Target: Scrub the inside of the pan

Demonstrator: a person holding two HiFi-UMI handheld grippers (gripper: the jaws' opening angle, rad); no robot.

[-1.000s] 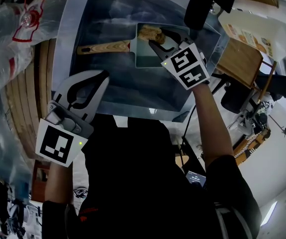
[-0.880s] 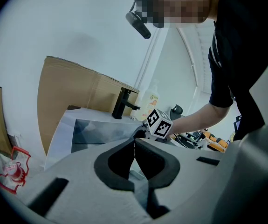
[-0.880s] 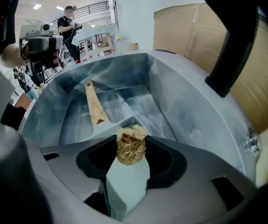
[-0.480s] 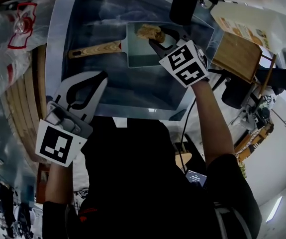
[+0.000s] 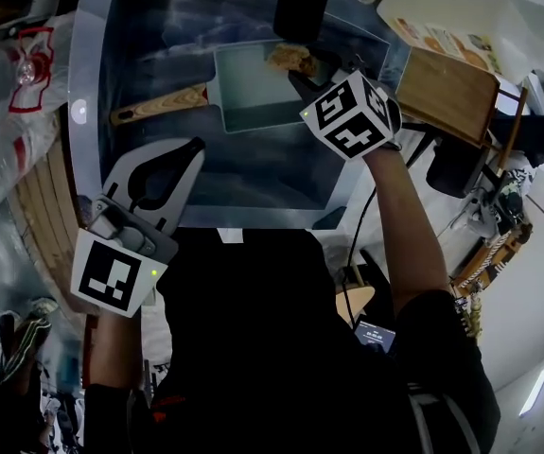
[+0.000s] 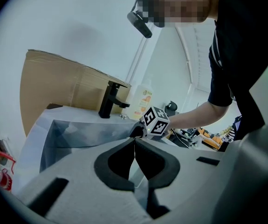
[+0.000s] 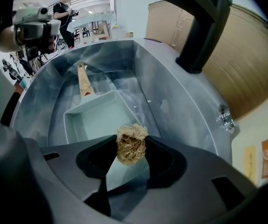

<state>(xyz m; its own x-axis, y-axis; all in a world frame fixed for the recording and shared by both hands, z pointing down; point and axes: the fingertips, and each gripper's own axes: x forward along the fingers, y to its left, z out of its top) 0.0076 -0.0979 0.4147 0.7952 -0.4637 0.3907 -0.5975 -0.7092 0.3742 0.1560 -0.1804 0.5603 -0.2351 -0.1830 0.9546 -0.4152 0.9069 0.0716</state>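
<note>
Two grippers: right gripper (image 7: 131, 143) pinches a loofah scrubber (image 7: 132, 148) over the rectangular pan (image 7: 94, 118) at centre frame; left gripper (image 6: 134, 142) closed tip-to-tip, empty.

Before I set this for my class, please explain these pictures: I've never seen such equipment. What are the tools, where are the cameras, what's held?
No robot here: a person holds a hand tool with two fingers in each hand. One camera sits on the person's head, looking down; one rides on each tool. Below is a metal sink holding a pale square pan with a wooden handle. The right gripper pinches a tan fibrous scrubber over the pan. The left gripper is shut and empty, by the sink's near rim.
</note>
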